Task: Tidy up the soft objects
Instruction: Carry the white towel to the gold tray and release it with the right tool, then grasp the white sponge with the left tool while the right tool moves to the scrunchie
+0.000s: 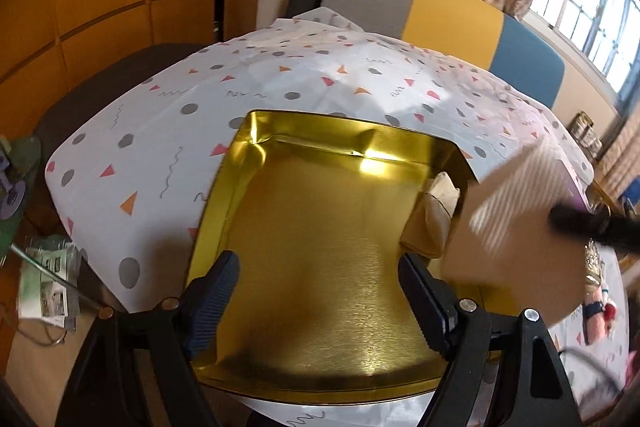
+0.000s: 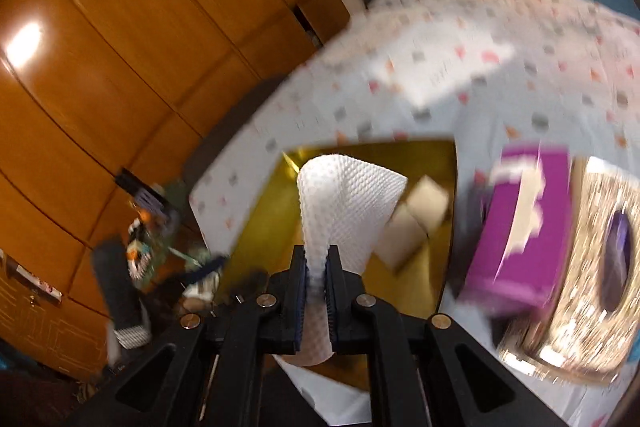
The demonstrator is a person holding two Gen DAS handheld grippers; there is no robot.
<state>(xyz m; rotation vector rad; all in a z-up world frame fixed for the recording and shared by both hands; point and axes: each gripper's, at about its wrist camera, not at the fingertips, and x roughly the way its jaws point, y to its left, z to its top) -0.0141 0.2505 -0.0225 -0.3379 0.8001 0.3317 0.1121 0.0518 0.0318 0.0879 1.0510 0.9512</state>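
A white tissue (image 2: pixel 352 195) is pinched tight in the right gripper (image 2: pixel 316 267) above the gold tin (image 1: pixel 320 227) — the left gripper (image 1: pixel 320 291) is held wide apart, with nothing in it.

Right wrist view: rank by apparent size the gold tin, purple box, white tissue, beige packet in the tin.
1. gold tin
2. purple box and white tissue, held in the right gripper: alike, and the tissue is nearer the camera, so unranked
3. beige packet
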